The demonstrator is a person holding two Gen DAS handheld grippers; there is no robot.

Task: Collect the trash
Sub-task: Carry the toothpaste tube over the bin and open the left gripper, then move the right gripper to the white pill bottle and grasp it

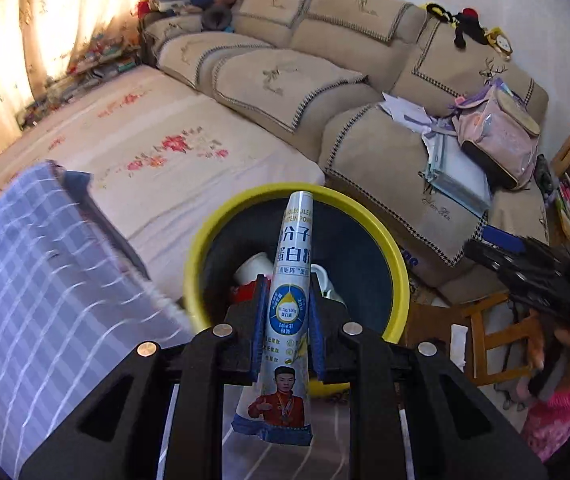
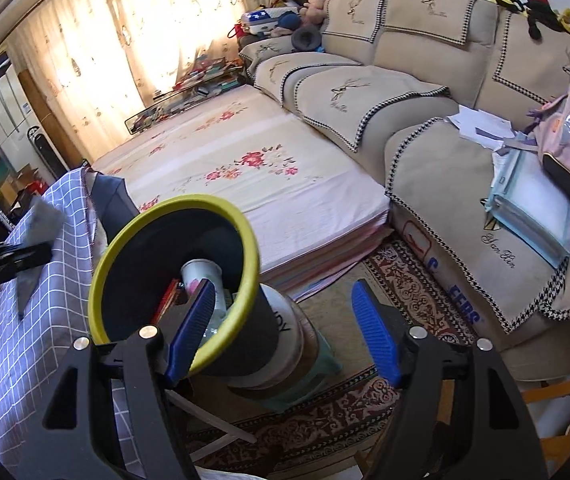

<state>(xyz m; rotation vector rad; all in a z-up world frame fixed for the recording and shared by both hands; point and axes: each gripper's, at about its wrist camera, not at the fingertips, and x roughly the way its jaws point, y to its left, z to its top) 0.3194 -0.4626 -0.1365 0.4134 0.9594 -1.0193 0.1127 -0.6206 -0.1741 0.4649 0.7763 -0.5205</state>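
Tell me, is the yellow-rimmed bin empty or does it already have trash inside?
Not empty. The bin already holds trash: a white cup and something red lie inside. How full it is, I cannot tell.

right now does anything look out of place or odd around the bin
Yes: the yellow-rimmed bin is perched on a stack, a white tub on a green stool, so it looks tippy. Already holds trash. The left hand-held gripper holds a torn sachet above it.

sofa (image 2: 417, 92): beige, L-shaped, plush toys along top | mattress (image 2: 269, 184): floral sheet, beside sofa | floor: patterned rug (image 2: 397, 288) | curtains (image 2: 125, 40): closed, backlit by daylight | wall: white
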